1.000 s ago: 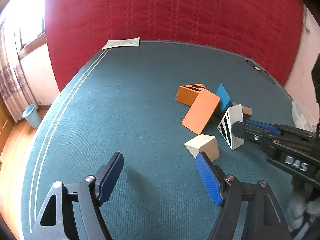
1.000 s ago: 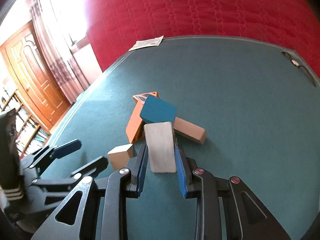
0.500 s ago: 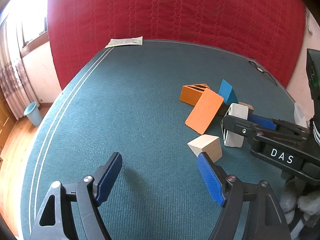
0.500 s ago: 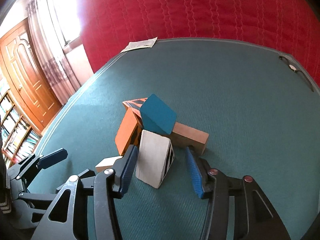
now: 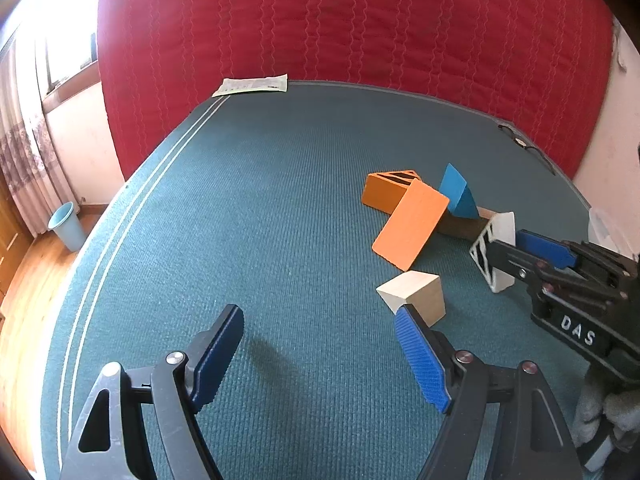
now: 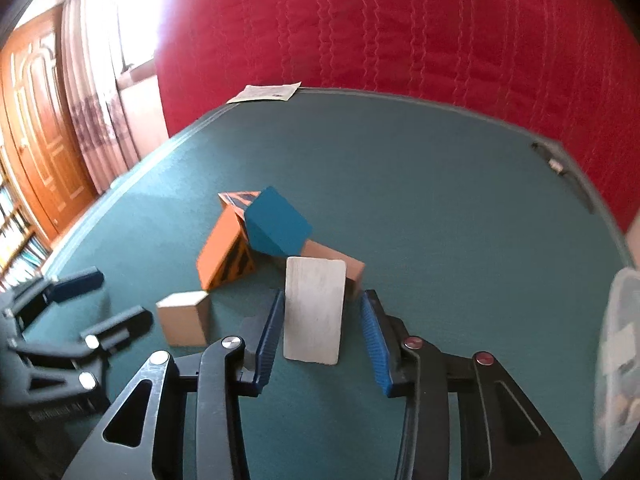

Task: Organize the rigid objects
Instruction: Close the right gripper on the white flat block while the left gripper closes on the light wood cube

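Observation:
A pile of blocks lies on the teal table (image 5: pixel 240 200): a striped orange wedge (image 5: pixel 390 192), a second orange wedge (image 5: pixel 412 228) leaning on it, a blue wedge (image 5: pixel 458 194) and a long wooden block (image 5: pixel 460 228). A wooden cube (image 5: pixel 416 296) sits just beyond the right fingertip of my left gripper (image 5: pixel 316 316), which is open with nothing between its fingers. My right gripper (image 6: pixel 322 298) straddles a white wedge (image 6: pixel 314 312) standing on the table. Its jaws are closing, and a gap still shows at the right pad.
A red quilted cover (image 5: pixel 360 20) rises behind the table. A paper sheet (image 5: pixel 254 84) lies at the far edge and spectacles (image 5: pixel 520 140) at the far right edge. A clear plastic bag (image 6: pixel 620 340) is at my right. A blue bin (image 5: pixel 66 226) stands on the floor.
The right gripper, shut on the white wedge before, set it down on the table, opened wide, and has now narrowed around it. The left gripper has stayed put.

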The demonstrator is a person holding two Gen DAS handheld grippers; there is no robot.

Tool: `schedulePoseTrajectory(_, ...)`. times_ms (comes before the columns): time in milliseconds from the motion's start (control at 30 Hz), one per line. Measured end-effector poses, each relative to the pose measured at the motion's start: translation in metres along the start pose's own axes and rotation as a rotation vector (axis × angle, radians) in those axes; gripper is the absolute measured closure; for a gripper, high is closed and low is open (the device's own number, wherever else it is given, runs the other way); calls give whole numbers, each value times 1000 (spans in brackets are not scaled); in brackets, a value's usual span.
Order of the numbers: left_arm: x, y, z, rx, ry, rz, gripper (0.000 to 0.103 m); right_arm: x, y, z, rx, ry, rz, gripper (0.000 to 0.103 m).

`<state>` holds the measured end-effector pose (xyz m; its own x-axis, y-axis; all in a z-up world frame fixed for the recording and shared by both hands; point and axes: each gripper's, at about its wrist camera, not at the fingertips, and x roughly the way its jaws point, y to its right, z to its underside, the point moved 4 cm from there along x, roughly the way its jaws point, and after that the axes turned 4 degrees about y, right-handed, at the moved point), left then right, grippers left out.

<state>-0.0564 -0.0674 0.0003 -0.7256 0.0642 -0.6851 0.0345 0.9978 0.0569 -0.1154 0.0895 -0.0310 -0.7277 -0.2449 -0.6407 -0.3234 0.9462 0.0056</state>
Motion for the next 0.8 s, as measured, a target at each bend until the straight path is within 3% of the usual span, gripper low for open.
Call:
schedulePoseTrajectory(267,-5,10,-3,17,35,-10,22,6,18,5,63,-26,-41,62)
schedulePoseTrajectory(467,1,28,-8,-21,10,27,22,7,22,7,67,-31,-50,62)
schedulePoseTrajectory(600,15,36,-12,-50,-25,8,22,4,30,10,67,-32,-41,62)
schedulePoseTrajectory(633,18,38,-11,-54,-36,4,24,3,31,12,70,-33,-41,62)
schedulePoseTrajectory(667,24,40,-11,-58,-55,-5,34,2,34,13,78,-35,-43,62)
schedulePoseTrajectory(800,28,45,-11,-62,-58,-23,37,1,38,16,102,-39,-55,62)
